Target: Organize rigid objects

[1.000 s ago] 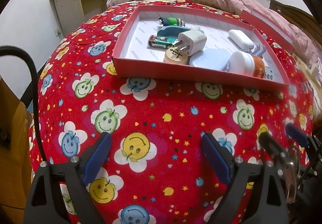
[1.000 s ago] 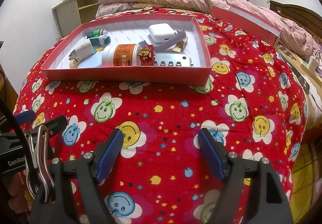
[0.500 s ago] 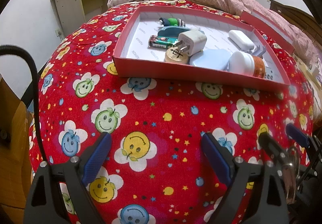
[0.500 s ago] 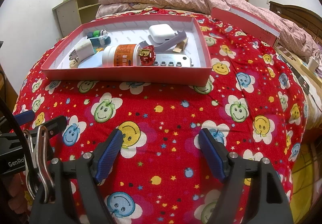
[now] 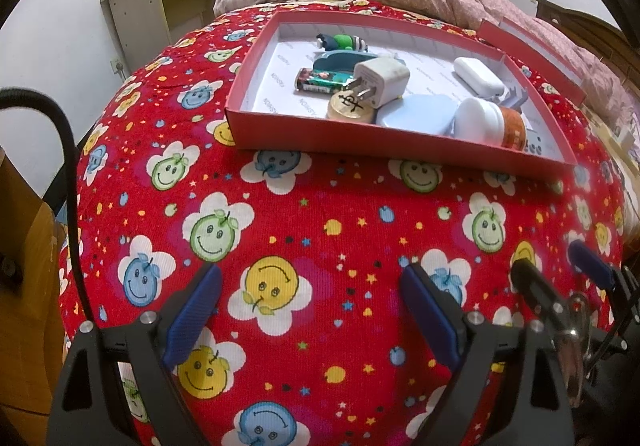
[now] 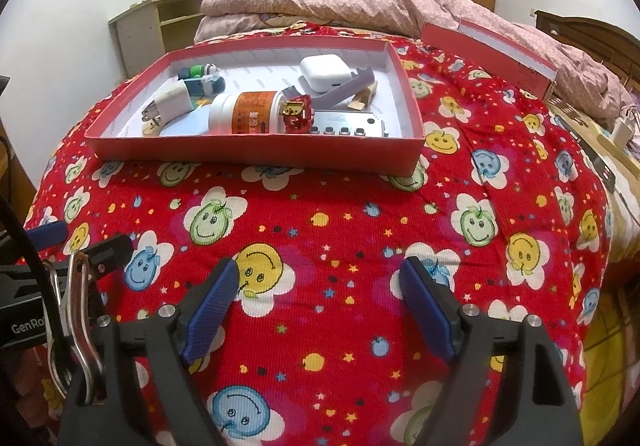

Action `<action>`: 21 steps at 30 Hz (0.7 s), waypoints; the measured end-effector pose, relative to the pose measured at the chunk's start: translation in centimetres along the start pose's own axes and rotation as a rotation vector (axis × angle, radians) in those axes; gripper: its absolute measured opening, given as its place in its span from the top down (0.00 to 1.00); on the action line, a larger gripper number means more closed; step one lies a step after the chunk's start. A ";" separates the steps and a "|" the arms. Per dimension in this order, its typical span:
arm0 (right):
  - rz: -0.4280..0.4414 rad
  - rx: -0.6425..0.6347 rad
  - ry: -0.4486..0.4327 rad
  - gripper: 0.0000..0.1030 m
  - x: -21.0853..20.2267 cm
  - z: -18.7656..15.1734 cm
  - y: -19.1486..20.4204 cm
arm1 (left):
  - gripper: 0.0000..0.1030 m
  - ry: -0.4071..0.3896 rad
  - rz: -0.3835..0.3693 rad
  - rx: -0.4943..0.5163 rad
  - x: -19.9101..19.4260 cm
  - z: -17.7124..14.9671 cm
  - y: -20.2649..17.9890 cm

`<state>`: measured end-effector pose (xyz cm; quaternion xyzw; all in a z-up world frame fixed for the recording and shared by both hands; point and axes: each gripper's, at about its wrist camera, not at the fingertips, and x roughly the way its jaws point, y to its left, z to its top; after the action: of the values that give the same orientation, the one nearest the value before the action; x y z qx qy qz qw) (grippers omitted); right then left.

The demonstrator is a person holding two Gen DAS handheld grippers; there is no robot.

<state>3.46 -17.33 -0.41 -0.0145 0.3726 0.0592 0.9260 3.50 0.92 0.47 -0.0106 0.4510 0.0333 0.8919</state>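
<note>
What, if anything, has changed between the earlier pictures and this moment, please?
Only the right gripper changed: its jaws have just been opening a little wider, with nothing between them. The left gripper hangs open and empty as before. The red tray and its contents, such as the white charger and the pill bottle, lie where they were on the red bedspread.

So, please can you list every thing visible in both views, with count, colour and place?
shallow cardboard tray: 1, red, on bedspread
plug adapter: 1, white, in tray
pill bottle: 1, white and orange, lying in tray
earbud case: 1, white, tray's far side
toy figure: 1, red and gold, against bottle
smiley-print bedspread: 1, red, on bed
left fingers: 2, blue-padded, open, empty
right fingers: 2, blue-padded, just opened wider, empty
</note>
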 end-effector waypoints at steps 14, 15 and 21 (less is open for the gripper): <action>0.001 0.000 -0.005 0.18 -0.1 -0.2 0.0 | 0.09 -0.003 -0.002 0.004 0.0 0.1 0.0; 0.000 0.000 -0.005 0.18 -0.1 -0.2 -0.1 | 0.09 -0.003 -0.002 0.004 0.0 0.1 0.0; 0.002 0.001 -0.005 0.18 -0.1 -0.2 0.0 | 0.08 0.002 -0.002 0.001 0.0 0.0 -0.1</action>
<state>3.32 -17.37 -0.49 -0.0137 0.3703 0.0599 0.9269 3.52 0.86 0.45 -0.0108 0.4520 0.0324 0.8914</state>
